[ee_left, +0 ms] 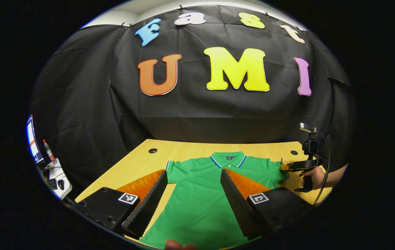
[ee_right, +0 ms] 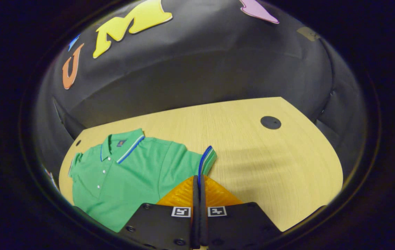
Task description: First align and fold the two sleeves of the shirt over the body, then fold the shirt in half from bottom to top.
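My right gripper [ee_right: 197,184] pinches the cuff of the right sleeve [ee_right: 207,160] of the green polo shirt [ee_right: 128,173], flat on the wooden table [ee_right: 270,163]. My left gripper [ee_left: 193,187] hangs spread above the body. I should lift low and lay the sleeve straight inward.

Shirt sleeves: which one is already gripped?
The sleeve by the right gripper: its striped cuff is pinched between shut fingers. The other sleeve lies flat on the table, left gripper open above the shirt.

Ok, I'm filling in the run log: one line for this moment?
stage: first sleeve fold starting | right gripper: shut on sleeve cuff | left gripper: open above shirt | shirt flat on table
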The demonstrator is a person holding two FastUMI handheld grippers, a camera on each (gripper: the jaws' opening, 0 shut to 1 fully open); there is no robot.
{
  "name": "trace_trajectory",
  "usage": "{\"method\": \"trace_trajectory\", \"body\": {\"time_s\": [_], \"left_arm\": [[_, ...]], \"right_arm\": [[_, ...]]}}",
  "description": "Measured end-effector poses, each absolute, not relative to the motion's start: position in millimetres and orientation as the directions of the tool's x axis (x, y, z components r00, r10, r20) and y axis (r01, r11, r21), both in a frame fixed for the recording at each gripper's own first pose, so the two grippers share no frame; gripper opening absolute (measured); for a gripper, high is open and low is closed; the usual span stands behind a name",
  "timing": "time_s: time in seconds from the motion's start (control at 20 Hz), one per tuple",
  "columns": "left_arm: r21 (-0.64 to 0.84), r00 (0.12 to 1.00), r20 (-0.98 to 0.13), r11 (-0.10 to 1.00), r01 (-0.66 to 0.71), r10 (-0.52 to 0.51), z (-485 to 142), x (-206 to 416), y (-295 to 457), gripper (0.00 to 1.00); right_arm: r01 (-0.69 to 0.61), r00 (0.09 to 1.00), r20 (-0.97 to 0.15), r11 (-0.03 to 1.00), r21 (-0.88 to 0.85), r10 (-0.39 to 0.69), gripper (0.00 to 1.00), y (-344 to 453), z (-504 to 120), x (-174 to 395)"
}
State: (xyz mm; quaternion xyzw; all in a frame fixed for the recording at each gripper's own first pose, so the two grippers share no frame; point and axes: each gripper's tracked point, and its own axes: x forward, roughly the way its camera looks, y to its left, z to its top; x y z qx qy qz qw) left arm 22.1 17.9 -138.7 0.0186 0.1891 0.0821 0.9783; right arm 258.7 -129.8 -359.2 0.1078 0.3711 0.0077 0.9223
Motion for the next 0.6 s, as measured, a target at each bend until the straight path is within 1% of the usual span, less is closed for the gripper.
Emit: {"method": "trace_trajectory", "body": {"time_s": [0.15,0.25,0.45,0.5,0.55,0.6], "left_arm": [[0.063,0.914,-0.364,0.984,-0.165,0.176,-138.1,22.4,23.9,1.00],[0.058,0.912,-0.368,0.984,-0.170,0.179,-140.3,20.1,27.6,1.00],[0.051,0.912,-0.362,0.981,-0.188,0.193,-135.8,11.1,38.8,1.00],[0.049,0.910,-0.362,0.979,-0.198,0.202,-135.5,8.5,44.2,1.00],[0.045,0.908,-0.363,0.977,-0.208,0.210,-134.1,4.5,49.3,1.00],[0.042,0.906,-0.363,0.976,-0.216,0.216,-134.0,2.2,52.9,1.00]], "right_arm": [[0.062,0.740,-0.667,0.979,0.196,0.087,0.03,-124.1,-340.0,261.3],[0.032,0.747,-0.658,0.984,0.175,0.093,0.03,-112.6,-327.6,262.9],[-0.076,0.749,-0.646,0.987,0.140,0.150,0.03,-68.2,-307.0,260.3],[-0.104,0.747,-0.644,0.985,0.134,0.167,0.00,-55.9,-303.1,258.3],[-0.132,0.745,-0.641,0.983,0.125,0.182,0.03,-44.0,-300.3,255.8],[-0.157,0.741,-0.642,0.980,0.120,0.197,0.03,-32.0,-298.9,253.4]]}}
